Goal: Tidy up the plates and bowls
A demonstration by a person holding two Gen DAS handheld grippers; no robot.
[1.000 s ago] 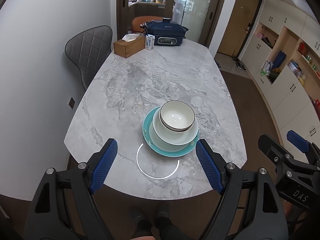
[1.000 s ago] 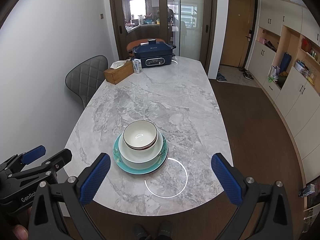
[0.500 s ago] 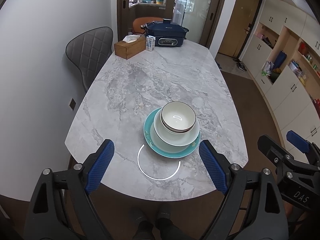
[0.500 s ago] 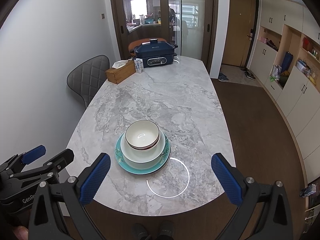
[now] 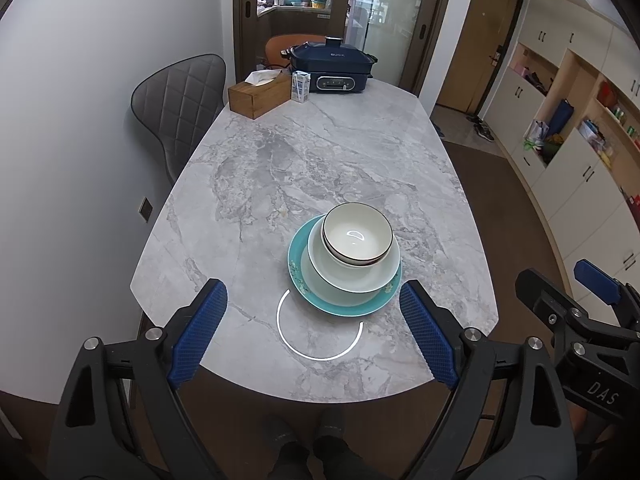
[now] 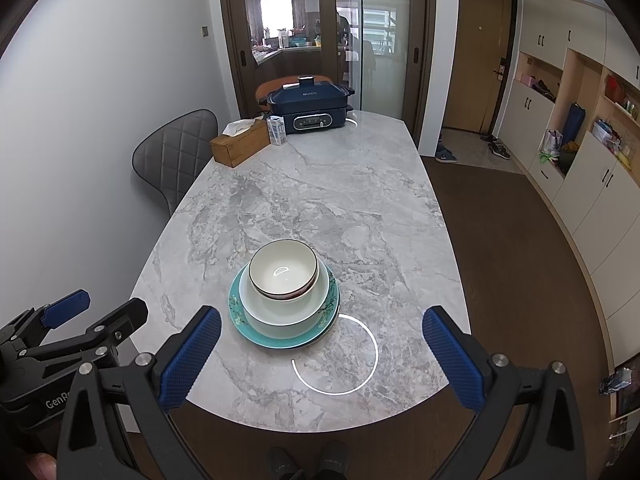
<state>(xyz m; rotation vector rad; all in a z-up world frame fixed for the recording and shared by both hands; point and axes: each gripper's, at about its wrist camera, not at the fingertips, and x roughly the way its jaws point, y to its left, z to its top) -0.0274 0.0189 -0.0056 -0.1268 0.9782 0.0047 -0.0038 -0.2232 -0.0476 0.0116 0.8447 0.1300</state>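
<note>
A stack stands near the front of the marble table (image 5: 320, 168): a teal plate (image 5: 340, 306) at the bottom, a wide white bowl (image 5: 356, 278) on it, and a small dark-rimmed white bowl (image 5: 356, 236) on top. The same stack shows in the right wrist view: plate (image 6: 280, 338), wide bowl (image 6: 280, 316), small bowl (image 6: 284, 268). My left gripper (image 5: 314, 336) is open and empty, held above the table's front edge before the stack. My right gripper (image 6: 320, 360) is open and empty, a little right of the stack.
A white ring (image 5: 320, 328) is marked on the table in front of the stack. At the far end stand a wooden tissue box (image 5: 260, 94), a small carton (image 5: 301, 86) and a dark blue electric cooker (image 5: 332, 68). A grey chair (image 5: 180, 108) stands at the left; cabinets line the right wall.
Both grippers have drawn slightly up and back from the table; the stack sits a little farther away in both views. Both stay open. The dishes have not moved.
</note>
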